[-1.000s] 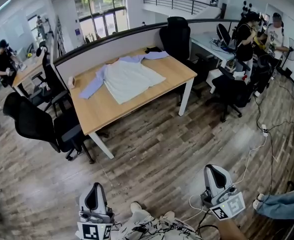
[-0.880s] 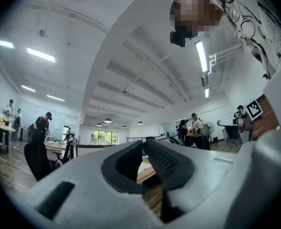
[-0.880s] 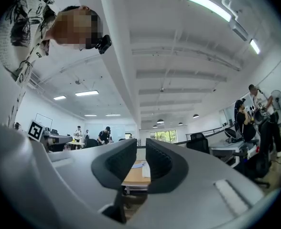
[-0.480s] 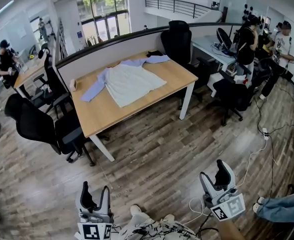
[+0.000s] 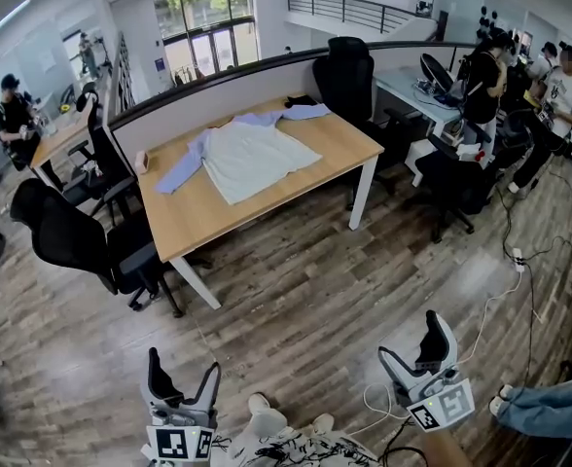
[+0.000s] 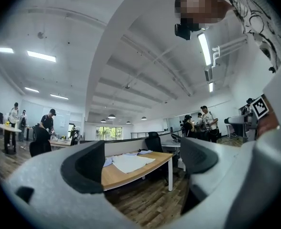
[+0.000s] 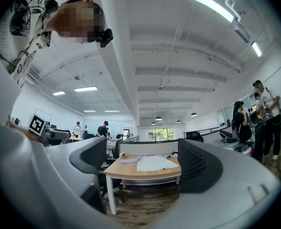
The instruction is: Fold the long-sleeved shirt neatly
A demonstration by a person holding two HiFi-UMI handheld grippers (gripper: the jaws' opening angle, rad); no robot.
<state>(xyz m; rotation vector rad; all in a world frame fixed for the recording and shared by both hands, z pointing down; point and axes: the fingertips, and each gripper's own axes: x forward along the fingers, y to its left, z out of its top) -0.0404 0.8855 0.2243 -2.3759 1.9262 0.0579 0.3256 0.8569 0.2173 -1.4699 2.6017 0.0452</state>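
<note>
Shirt (image 5: 252,154) lies spread on wooden office desk (image 5: 218,220).

Left gripper (image 5: 183,376): held level, jaws just opened wide, nothing between them.
Right gripper (image 5: 414,350): held level, jaws just opened wide, empty.

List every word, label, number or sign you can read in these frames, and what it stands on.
No readable text anywhere.
Left tool: its cube carries a square black-and-white marker, no letters.
Right tool: its cube carries the same kind of marker, no letters.
Shirt: no print visible.
</note>
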